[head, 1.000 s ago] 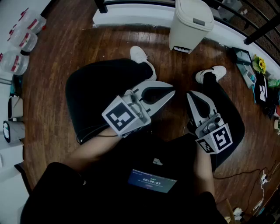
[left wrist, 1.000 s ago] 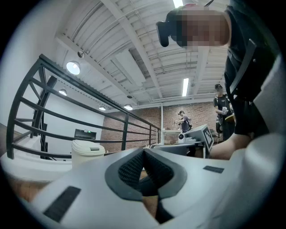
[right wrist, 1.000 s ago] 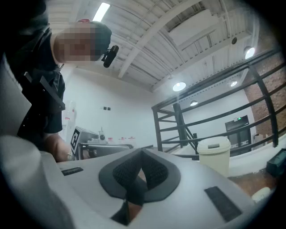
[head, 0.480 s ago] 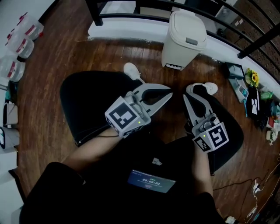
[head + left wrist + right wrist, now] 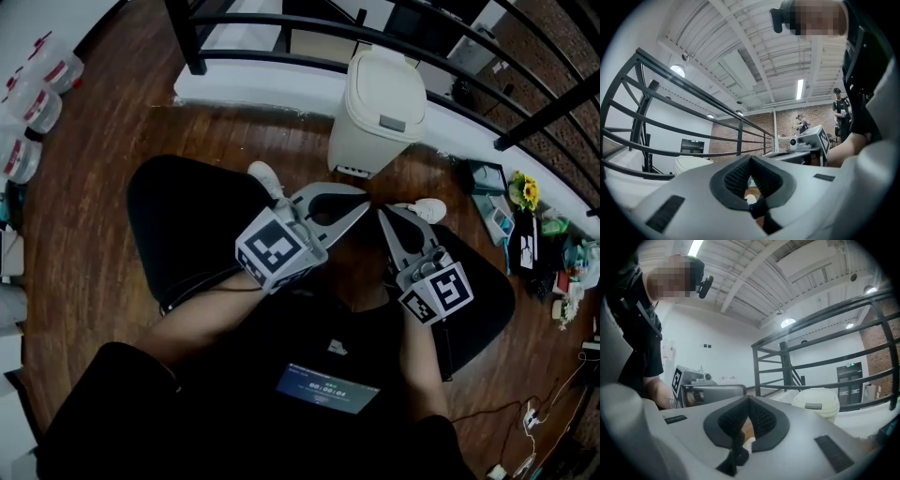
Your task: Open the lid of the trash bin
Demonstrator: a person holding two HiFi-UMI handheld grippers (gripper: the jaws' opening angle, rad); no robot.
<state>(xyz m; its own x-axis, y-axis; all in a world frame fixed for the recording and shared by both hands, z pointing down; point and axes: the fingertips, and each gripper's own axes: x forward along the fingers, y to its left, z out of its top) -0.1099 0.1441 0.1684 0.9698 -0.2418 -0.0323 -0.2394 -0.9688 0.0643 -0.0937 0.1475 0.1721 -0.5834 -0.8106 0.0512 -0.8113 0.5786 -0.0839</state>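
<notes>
Both pairs of jaws are pressed together, nothing held: left gripper [image 5: 363, 200], right gripper [image 5: 382, 214]. The cream trash bin [image 5: 367, 141], lid [image 5: 386, 82] shut, is seen ahead of both jaw tips, apart.

1. It looked like a converted industrial loft used as a work space: a high ceiling [image 5: 740, 42] of bare white beams carried a strip light [image 5: 800, 89].
2. A brick wall [image 5: 787, 123] closed the far end.
3. A black metal railing [image 5: 394, 42] edged a wood floor [image 5: 103, 187], where loose cables [image 5: 527, 413] lay.
</notes>
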